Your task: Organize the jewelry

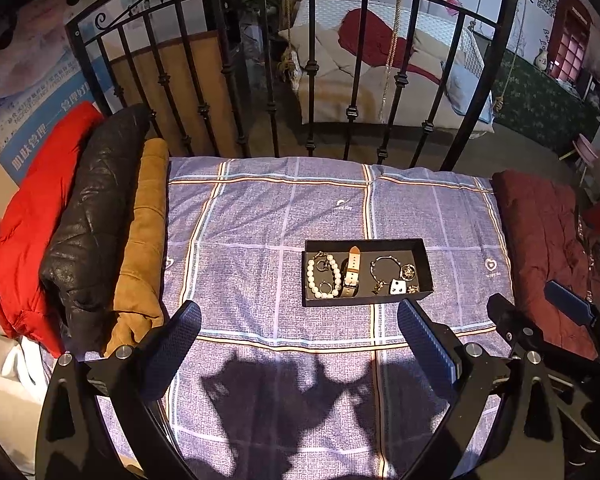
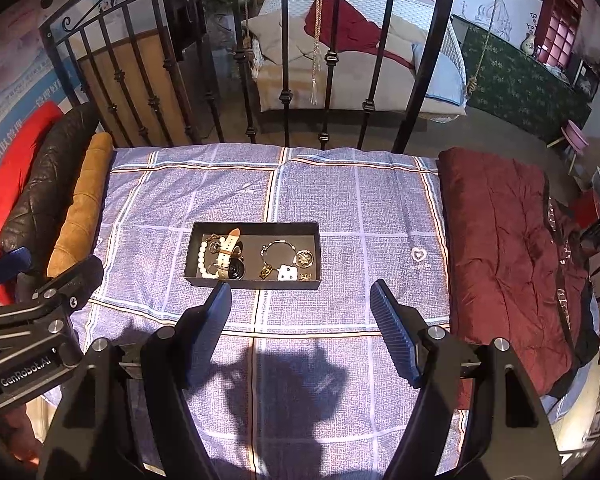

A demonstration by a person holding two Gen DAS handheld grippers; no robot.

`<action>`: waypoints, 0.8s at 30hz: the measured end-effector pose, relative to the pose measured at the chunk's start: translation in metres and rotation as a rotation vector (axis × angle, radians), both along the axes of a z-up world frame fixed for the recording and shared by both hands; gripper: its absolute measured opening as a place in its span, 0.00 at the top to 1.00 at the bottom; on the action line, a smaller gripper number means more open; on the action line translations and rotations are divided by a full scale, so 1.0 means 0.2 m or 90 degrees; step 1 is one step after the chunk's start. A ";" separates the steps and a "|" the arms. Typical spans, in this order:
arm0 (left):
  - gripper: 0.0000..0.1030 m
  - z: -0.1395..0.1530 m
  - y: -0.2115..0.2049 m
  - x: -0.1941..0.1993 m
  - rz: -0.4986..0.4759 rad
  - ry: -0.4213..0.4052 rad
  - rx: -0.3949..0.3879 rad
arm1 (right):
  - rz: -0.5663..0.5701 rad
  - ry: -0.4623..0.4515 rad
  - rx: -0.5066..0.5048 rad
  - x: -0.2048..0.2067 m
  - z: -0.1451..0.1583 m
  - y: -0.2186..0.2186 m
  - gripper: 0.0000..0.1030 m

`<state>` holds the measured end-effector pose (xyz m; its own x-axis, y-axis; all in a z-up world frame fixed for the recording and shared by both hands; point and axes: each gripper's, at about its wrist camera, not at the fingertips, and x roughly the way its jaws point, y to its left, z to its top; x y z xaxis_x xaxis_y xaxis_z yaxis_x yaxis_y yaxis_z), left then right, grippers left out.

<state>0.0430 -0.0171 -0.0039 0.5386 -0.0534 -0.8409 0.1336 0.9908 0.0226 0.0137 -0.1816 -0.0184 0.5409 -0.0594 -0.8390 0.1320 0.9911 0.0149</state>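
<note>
Where the left view hides it, watch face [image 2: 236,269] in tray [image 2: 256,225], left gripper [image 1: 300,316] wide, right gripper [image 2: 300,300] wide, both empty.

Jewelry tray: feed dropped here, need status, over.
Left tool open, empty. Right tool open, empty. Jewelry all in black tray on bedspread. Nothing in the way.

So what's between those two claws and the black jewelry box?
Only bare checked bedspread. In the right wrist view the right gripper hangs open just short of the black box; the left wrist view shows the same for the left gripper.
</note>
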 end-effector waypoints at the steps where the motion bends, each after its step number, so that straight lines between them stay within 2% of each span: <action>1: 0.06 0.00 0.00 0.00 0.001 0.000 0.000 | 0.001 0.000 0.000 0.00 0.00 0.00 0.30; 24: 0.06 -0.02 0.01 -0.01 0.003 0.012 -0.001 | 0.005 0.000 -0.004 0.00 0.00 0.01 0.30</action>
